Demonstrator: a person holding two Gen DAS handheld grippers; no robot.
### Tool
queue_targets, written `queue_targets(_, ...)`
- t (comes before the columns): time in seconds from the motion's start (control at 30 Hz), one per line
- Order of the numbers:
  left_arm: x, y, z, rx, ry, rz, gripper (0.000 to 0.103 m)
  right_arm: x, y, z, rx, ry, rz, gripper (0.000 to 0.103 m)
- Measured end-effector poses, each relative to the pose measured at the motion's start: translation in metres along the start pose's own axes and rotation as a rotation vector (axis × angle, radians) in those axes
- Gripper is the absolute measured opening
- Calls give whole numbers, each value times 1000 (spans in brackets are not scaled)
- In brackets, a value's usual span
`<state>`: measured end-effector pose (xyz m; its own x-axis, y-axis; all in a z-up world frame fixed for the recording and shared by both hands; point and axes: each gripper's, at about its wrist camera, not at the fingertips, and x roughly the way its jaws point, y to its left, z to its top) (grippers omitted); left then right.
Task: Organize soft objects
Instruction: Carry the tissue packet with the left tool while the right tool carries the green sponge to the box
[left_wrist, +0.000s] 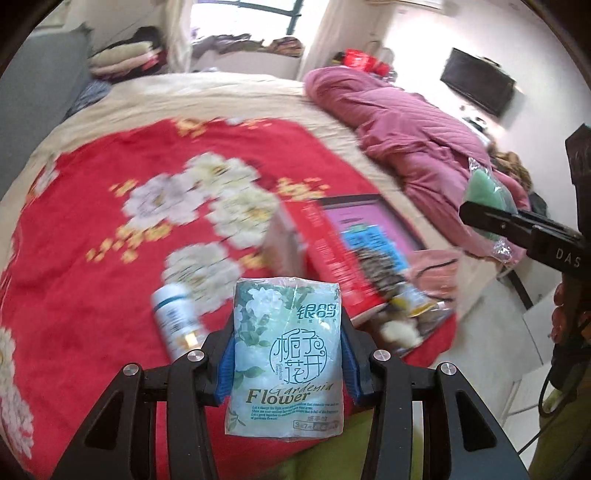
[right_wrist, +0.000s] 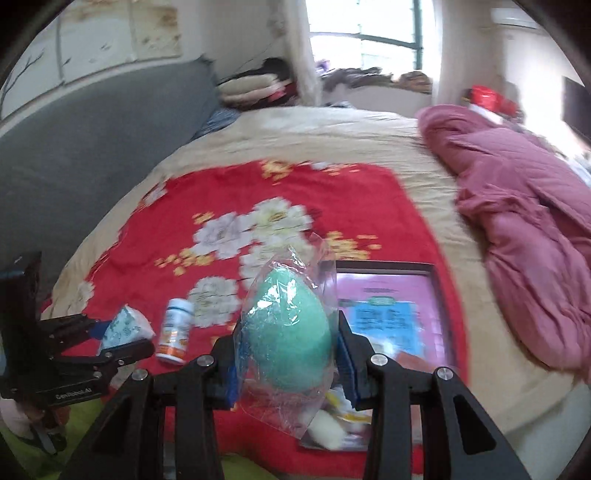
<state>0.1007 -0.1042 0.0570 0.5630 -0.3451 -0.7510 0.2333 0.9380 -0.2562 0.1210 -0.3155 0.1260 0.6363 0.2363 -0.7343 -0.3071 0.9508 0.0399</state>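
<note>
My left gripper is shut on a tissue pack printed with white flowers and "Gardenia Flower", held above the red floral blanket. In the right wrist view the same gripper shows at the lower left with the tissue pack in it. My right gripper is shut on a green sponge in clear wrapping, also lifted over the bed. That sponge and the gripper fingers appear at the right edge of the left wrist view.
A white pill bottle lies on the blanket. A red-sided box with a purple and blue top sits to the right, with small packets in front of it. A pink quilt is bunched on the bed's right side. A grey headboard stands left.
</note>
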Motion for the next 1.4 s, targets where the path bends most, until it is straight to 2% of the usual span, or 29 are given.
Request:
queue_targets(0.27,17,-72,23,106,-8,-44,48,-38,-58,-23,84,-41,-70,42)
queue_targets(0.6,40,-122,32,178,17,-65,48,-57,-118,-53,189,-58,-120,42)
queue_targets(1.0,85,-157,30,225,77,-72,48,-30,-152,-77,232,2,-148,42)
queue_targets(1.4,127,-167,36,230,133,-67,48,7,-173,-83,229,61,-170,42)
